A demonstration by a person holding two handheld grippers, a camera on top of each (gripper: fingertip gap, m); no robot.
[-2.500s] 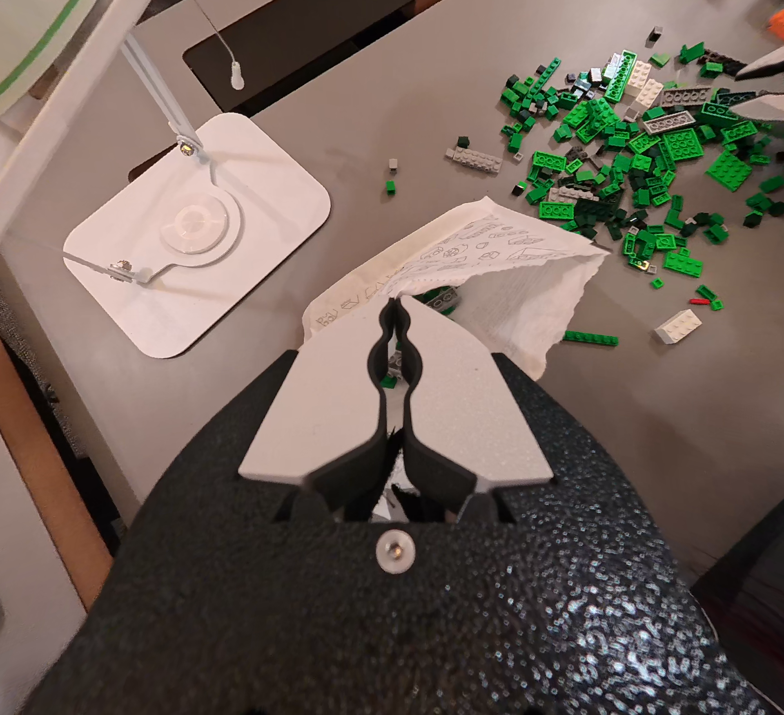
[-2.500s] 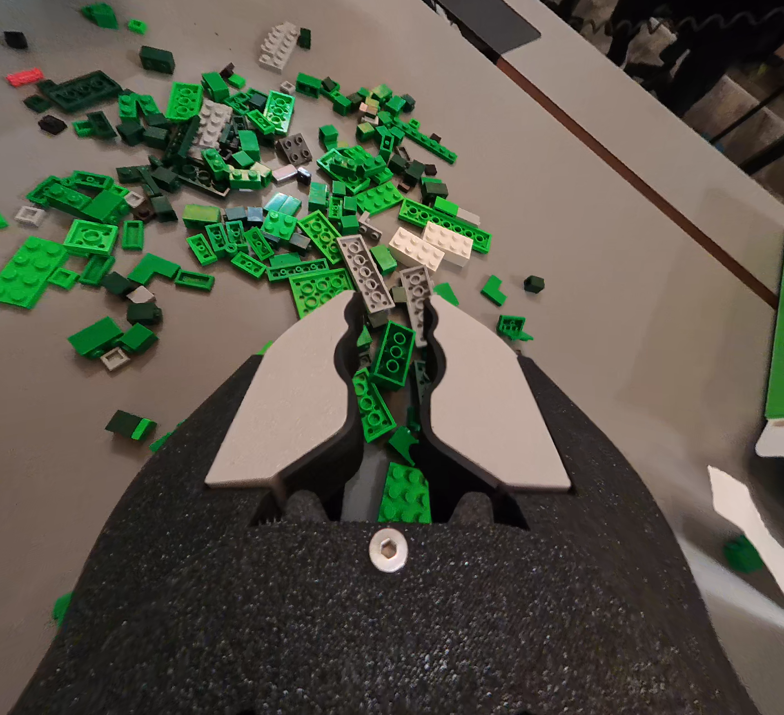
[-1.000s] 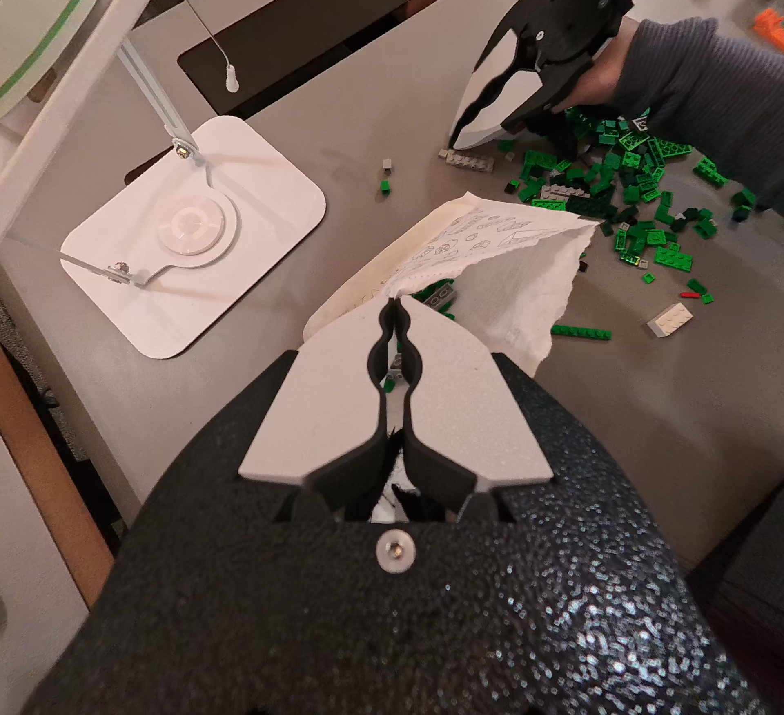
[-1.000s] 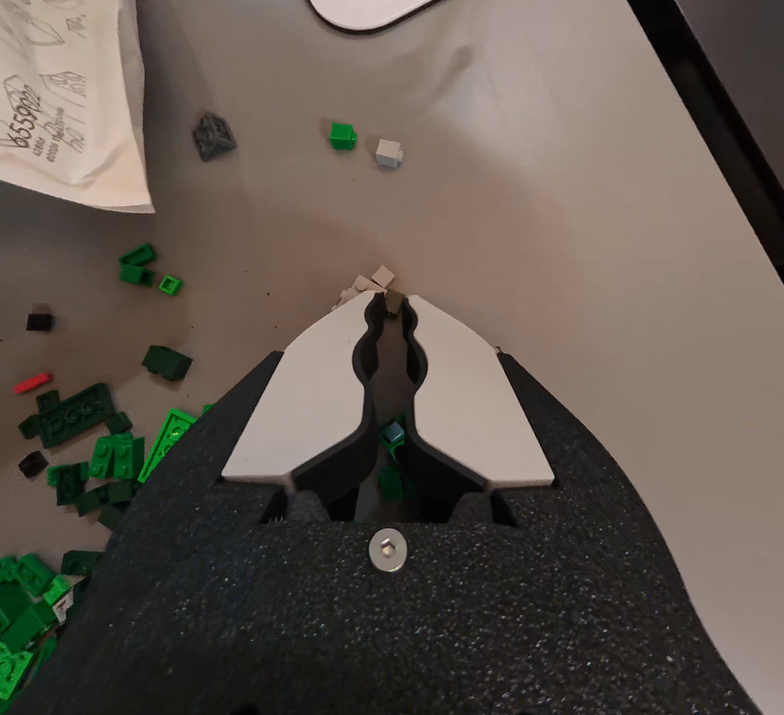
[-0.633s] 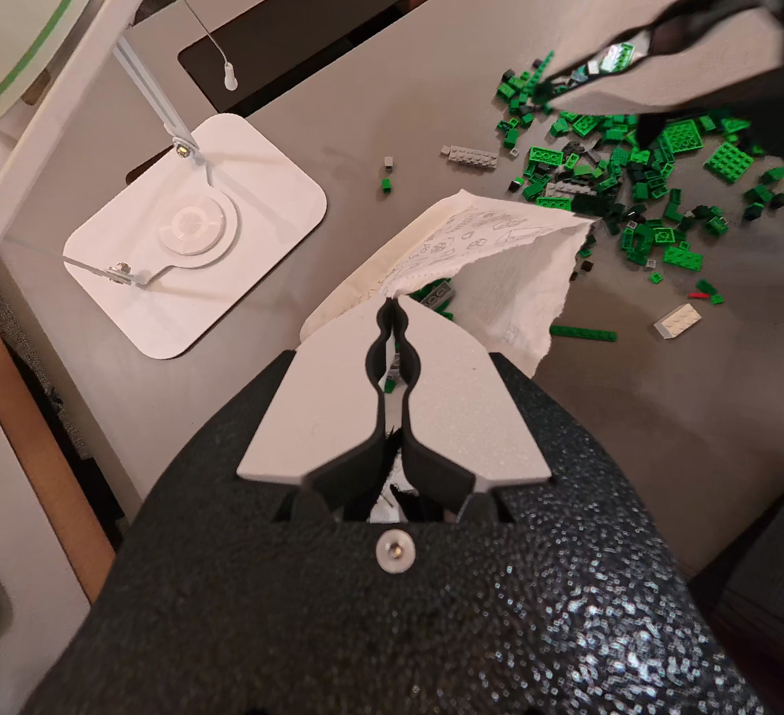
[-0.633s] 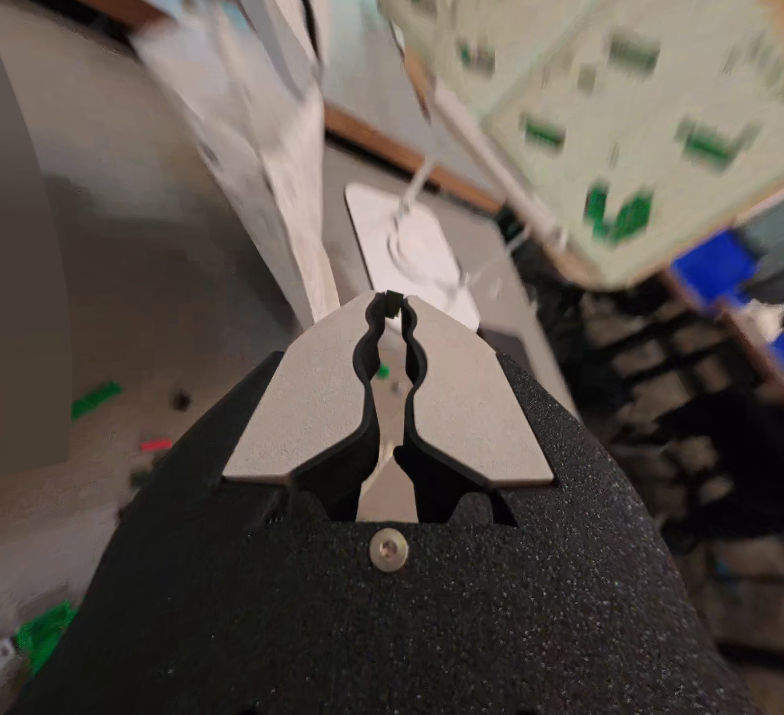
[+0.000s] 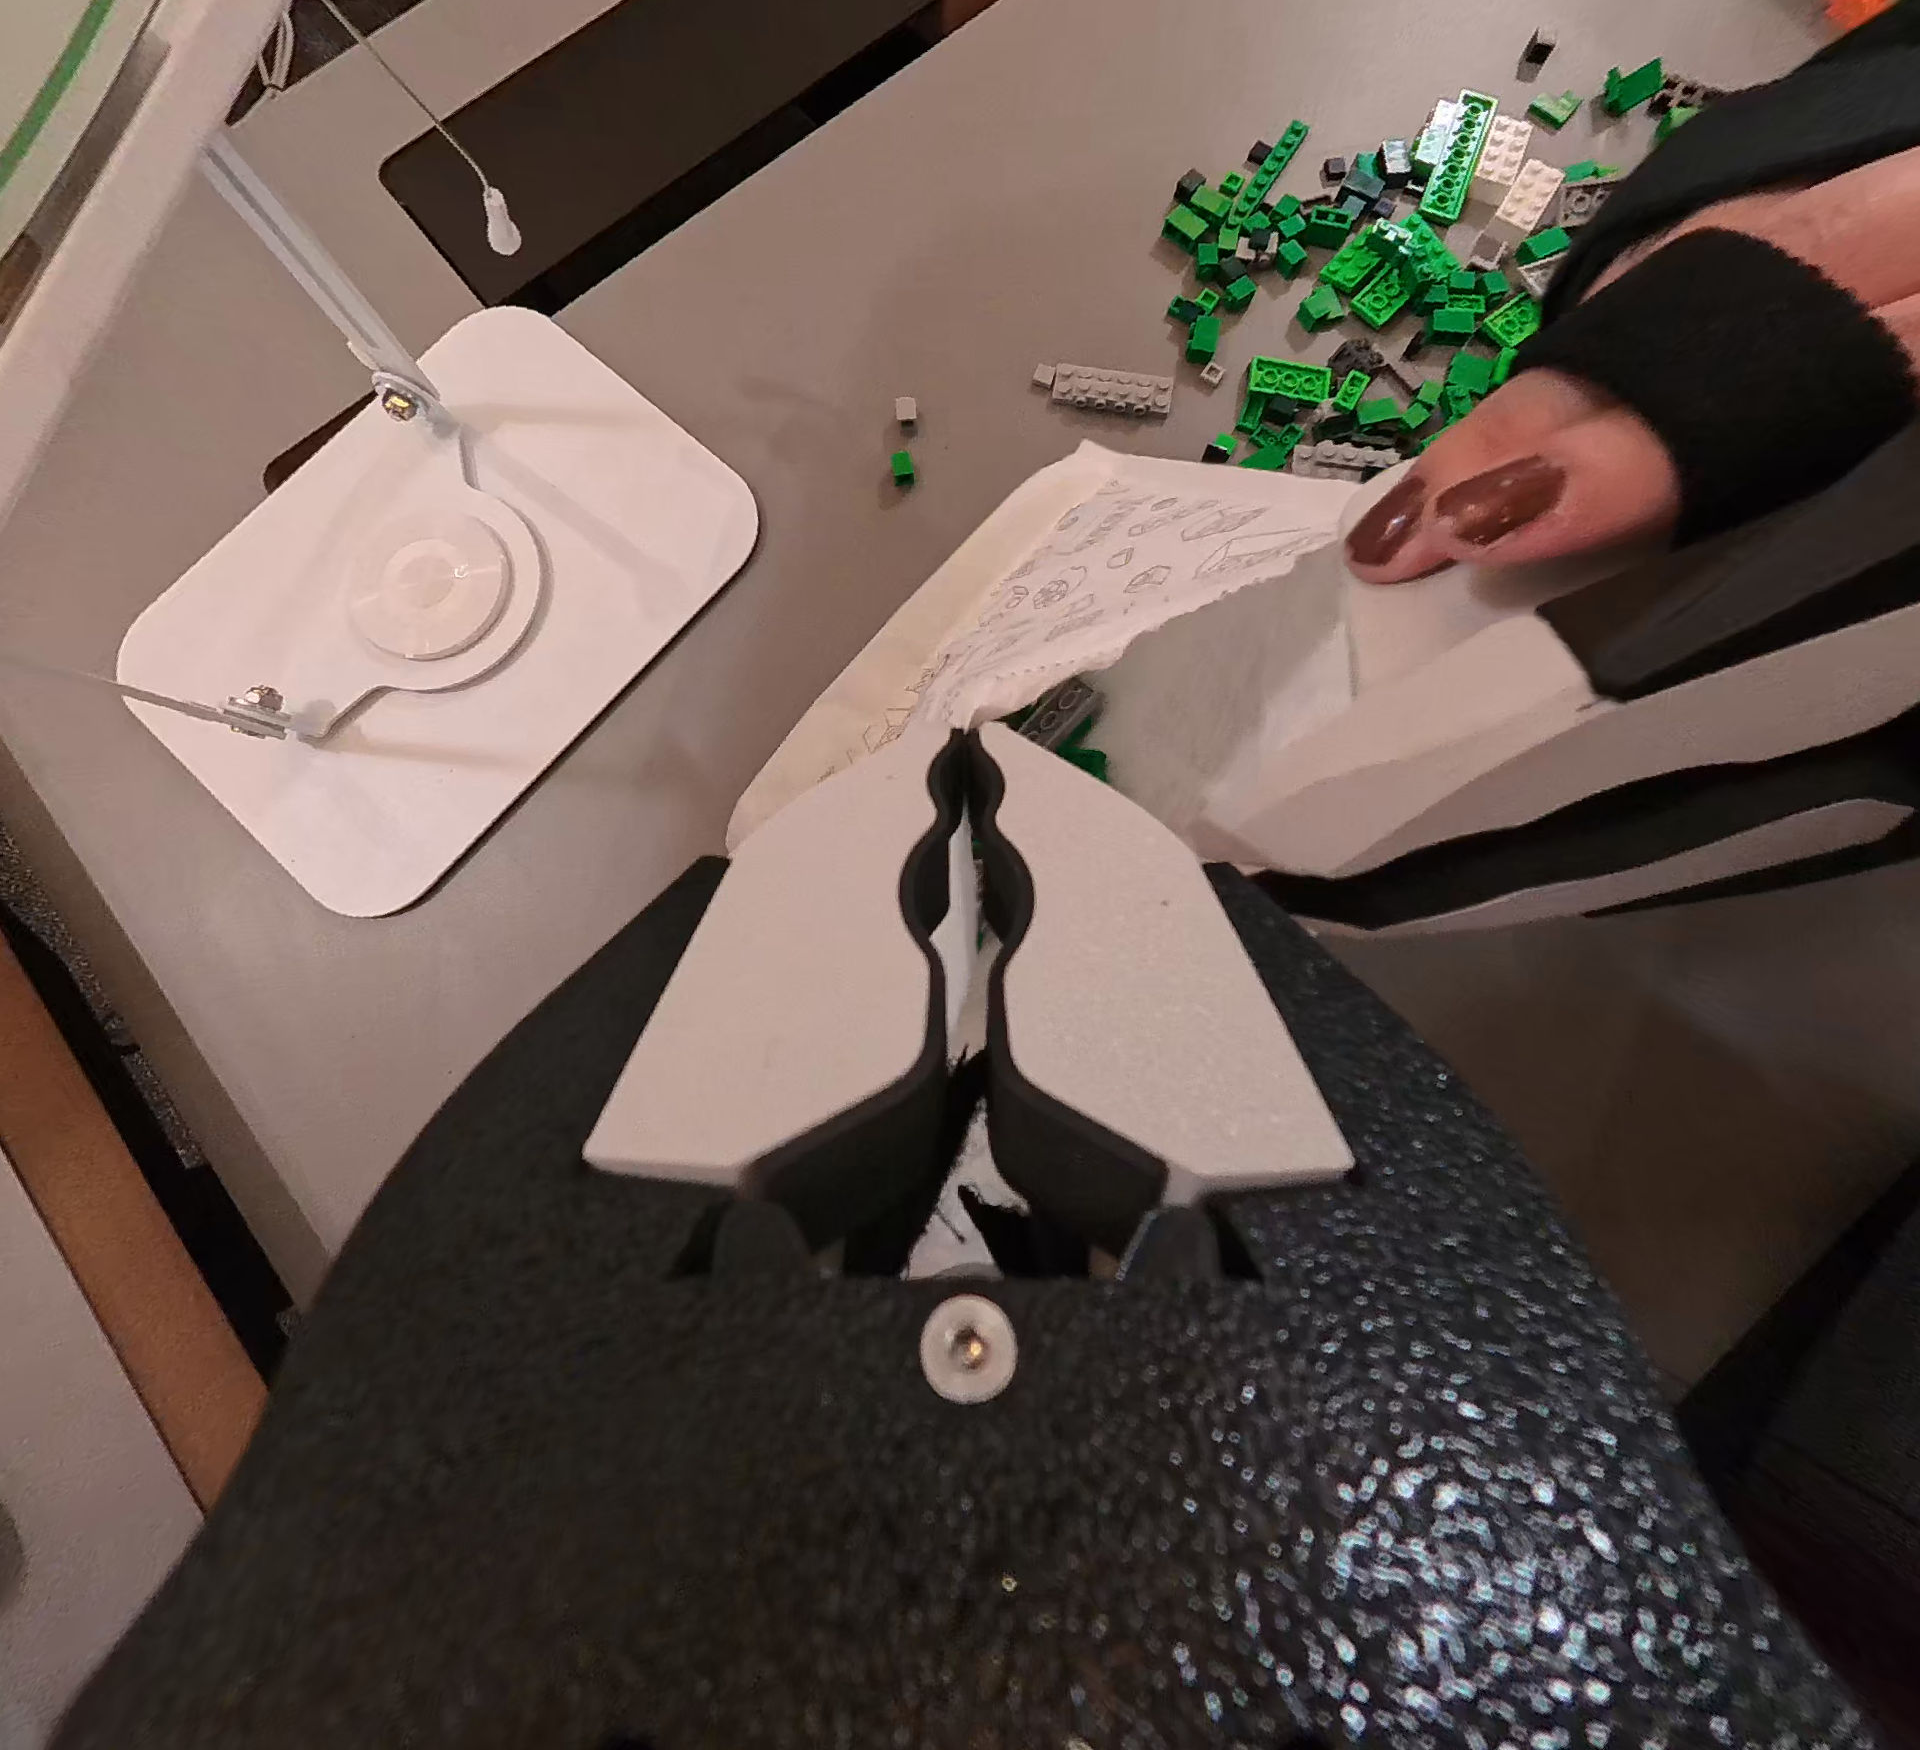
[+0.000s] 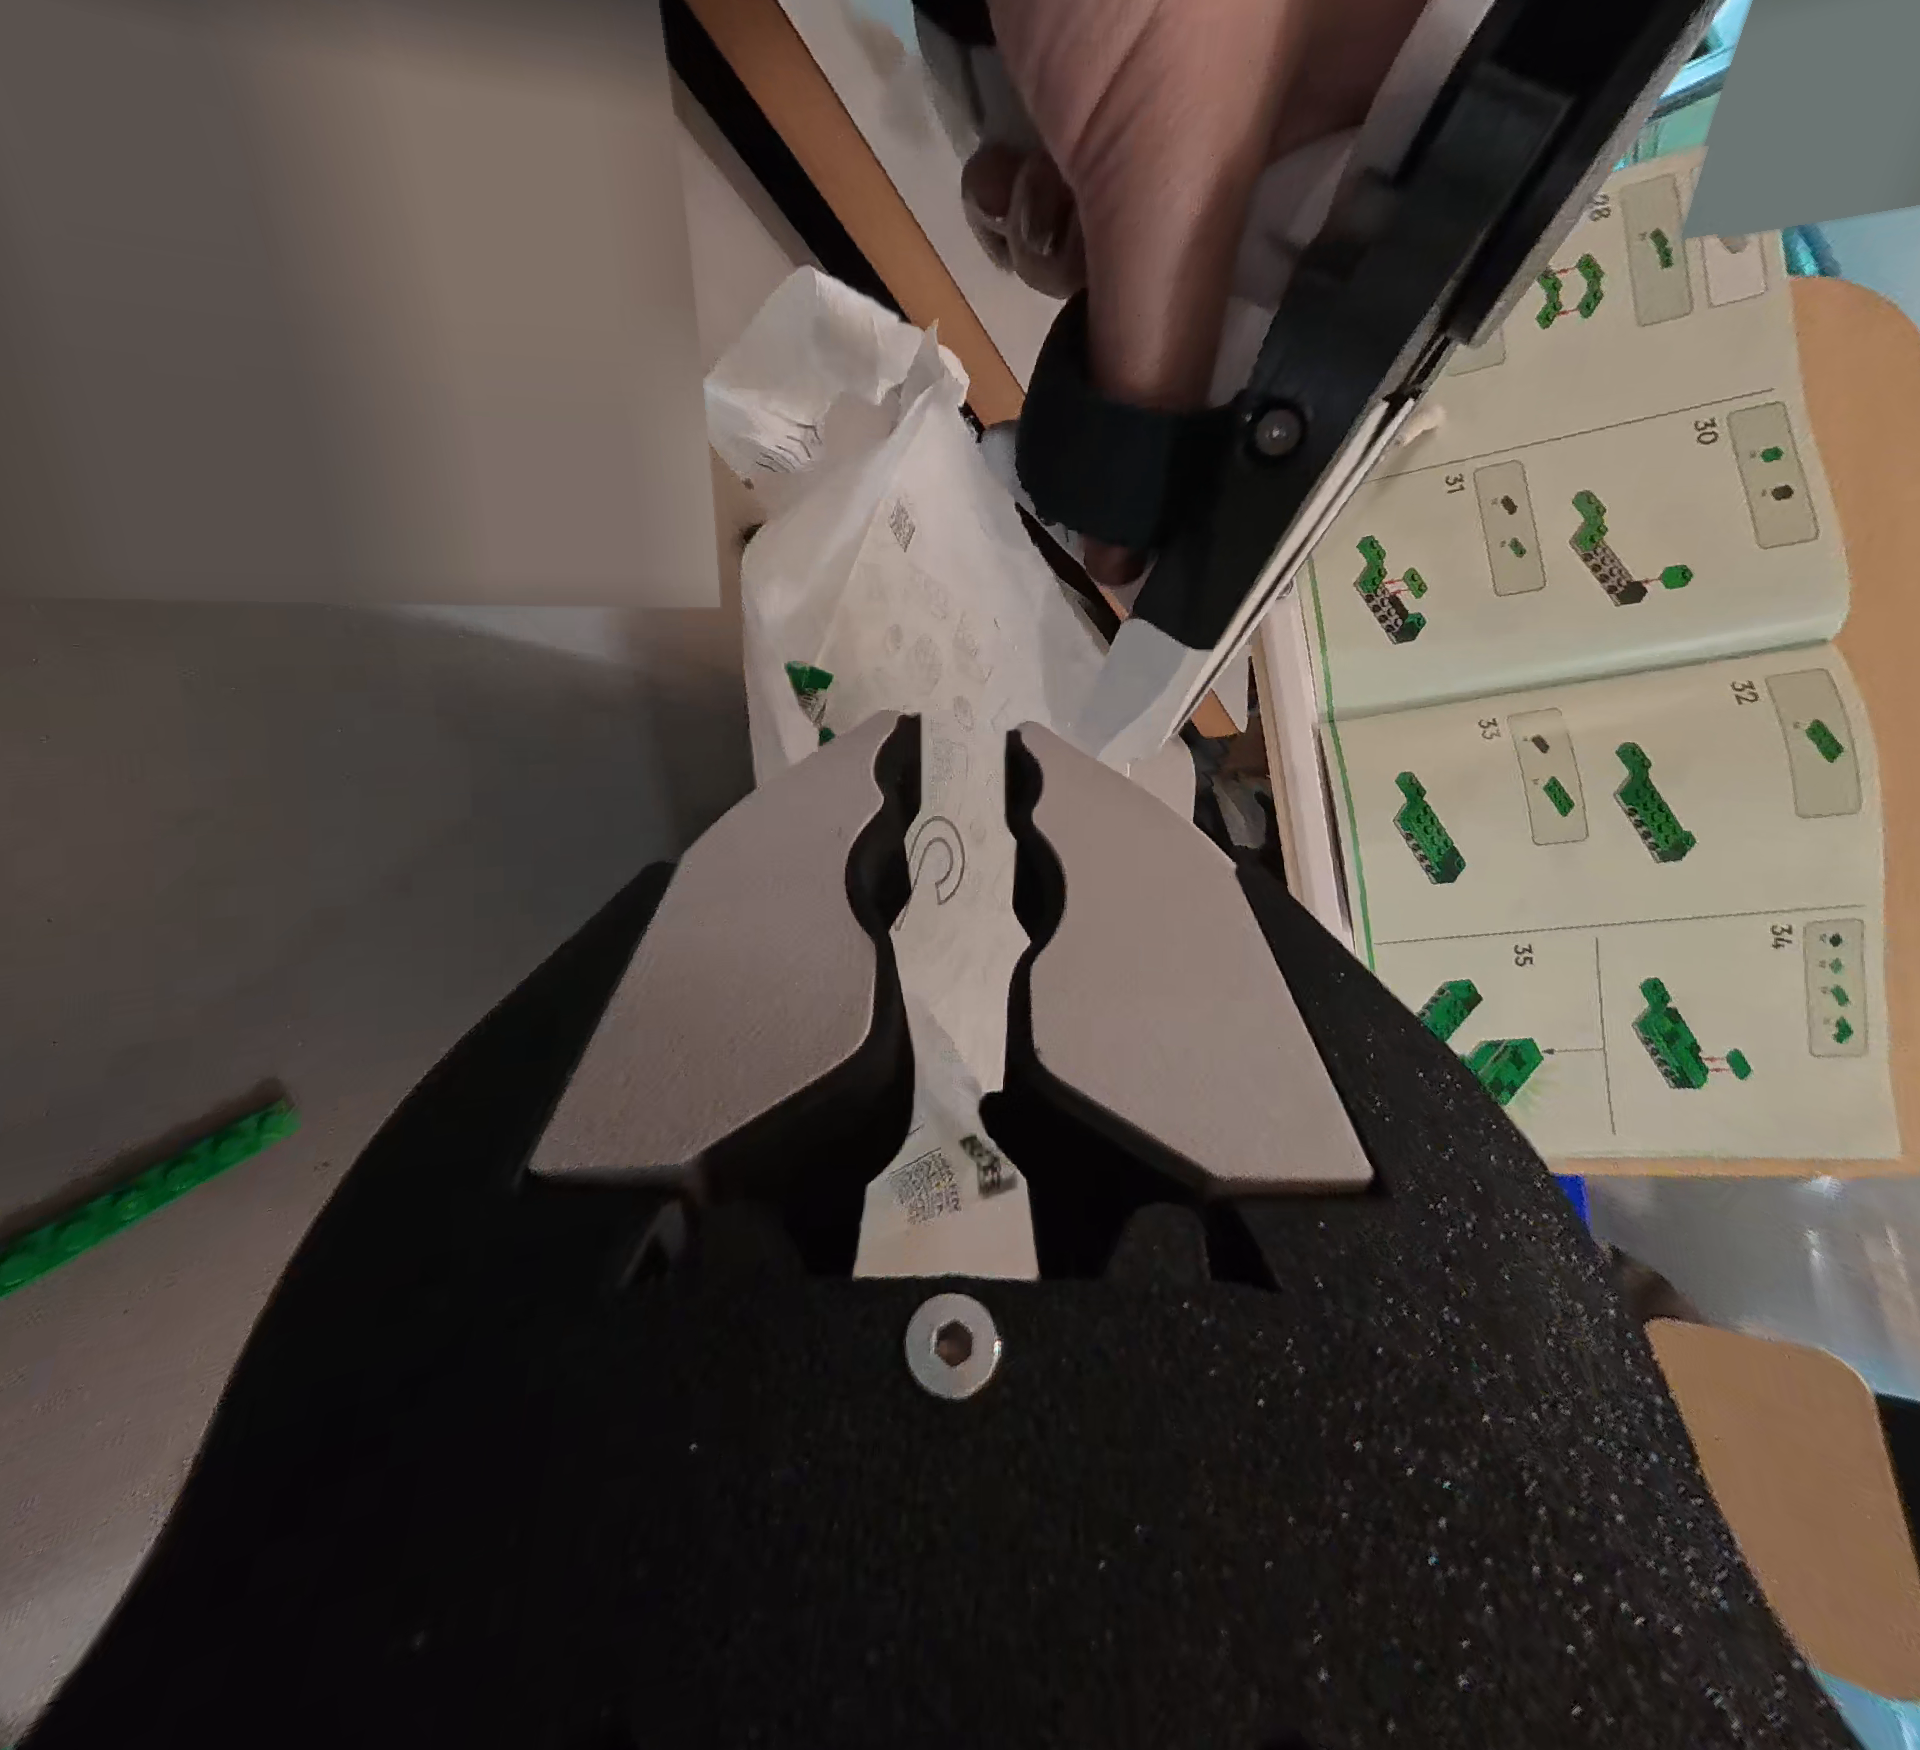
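Note:
My left gripper [image 7: 964, 739] is shut on the near edge of a white printed paper bag [image 7: 1091, 557] and holds its mouth up off the grey table [image 7: 831, 246]. Green and grey bricks [image 7: 1060, 724] lie inside the bag. My right gripper [image 8: 961, 734] is open with its tips at the bag [image 8: 914, 578], and the paper shows through its gap. In the left wrist view it [image 7: 1403, 744] comes in from the right, and a hand's fingers [image 7: 1507, 495] rest on the bag's upper lip. The left gripper [image 8: 1138, 729] shows beyond the bag in the right wrist view.
A pile of loose green, grey and white bricks [image 7: 1382, 277] lies at the far right. A grey long brick [image 7: 1107, 388] lies near the bag. A white stand base [image 7: 436, 599] sits at the left. An open instruction booklet [image 8: 1610, 817] stands behind. A long green plate [image 8: 145, 1181] lies on the table. Some 5 centimeters of space lies between my two pairs of fingers. Left tips and right tips are each some 20 centimeters from the long green plate [image 8: 145, 1181].
My right gripper left the brick pile with a small dark piece at its tips, swung to the bag's mouth, and its jaws have opened. My left gripper has kept hold of the bag.

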